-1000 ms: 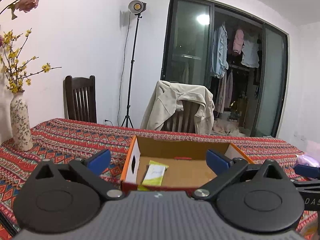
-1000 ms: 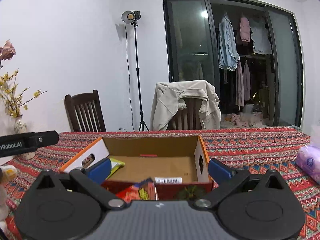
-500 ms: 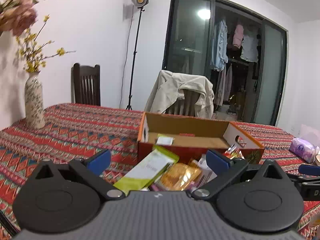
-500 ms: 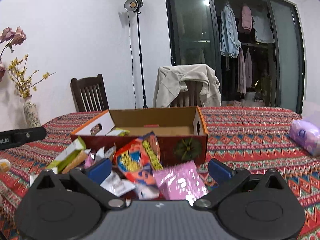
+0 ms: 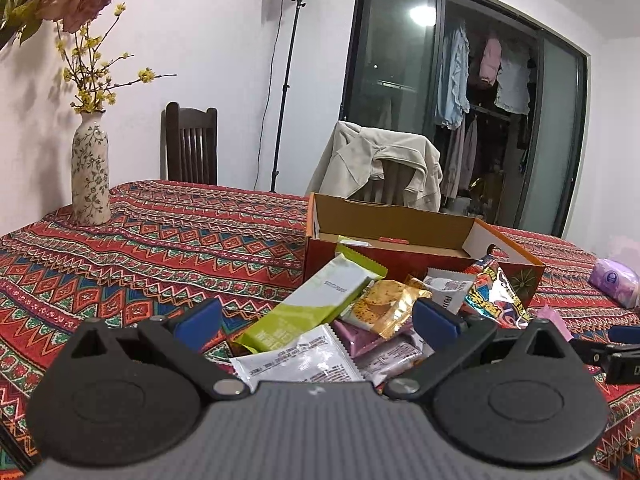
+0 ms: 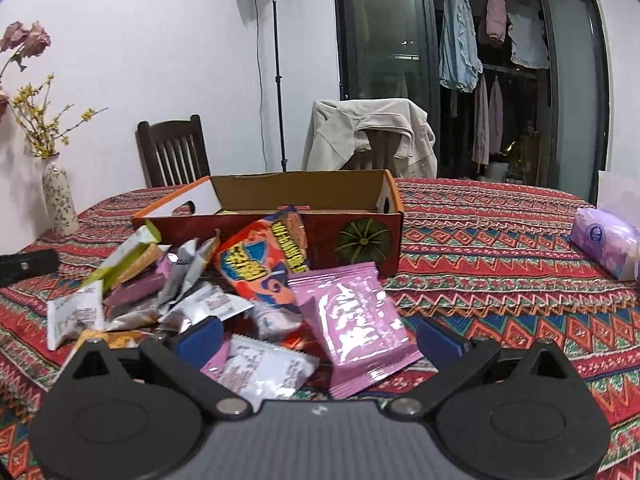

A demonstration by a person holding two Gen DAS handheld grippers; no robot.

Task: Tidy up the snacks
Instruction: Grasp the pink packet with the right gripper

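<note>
Red, zigzag-patterned cloth covers the dining table [image 6: 500, 240], and both tongs hover low over its near edge. Nearest, the left gripper [image 5: 316, 320] stands wide with nothing between its blue pads, a white sachet [image 5: 296, 360] with small unreadable print lying just under it. The right gripper [image 6: 320, 338] is likewise spread wide and empty, over a pink foil packet [image 6: 356, 320] and a white-and-pink sachet [image 6: 264, 368]. Beyond them the snack pile spreads across the cloth: a lime-green bar wrapper [image 5: 316, 300] whose lettering is too small to read, a gold-edged biscuit pack [image 5: 380, 304], purple wrappers [image 5: 360, 330], crumpled silver ones [image 6: 188, 268], and a red-orange bag [image 6: 260, 264] with bold yellow-and-blue lettering I cannot make out. The pile leans against the near wall of an open cardboard box [image 6: 360, 236], which bears a green round emblem; one pale-green packet [image 5: 352, 242] shows inside at its left end. To the right the cloth lies bare up to a purple tissue pack [image 6: 604, 240] near the right edge; left of the pile it is open too, back to a floral vase [image 5: 91, 172] with yellow sprigs. Farther off stand a dark wooden chair [image 6: 172, 152], a chair draped with a beige jacket [image 6: 372, 136], a light stand [image 6: 276, 80], and a glass door with hanging clothes [image 6: 460, 52].
</note>
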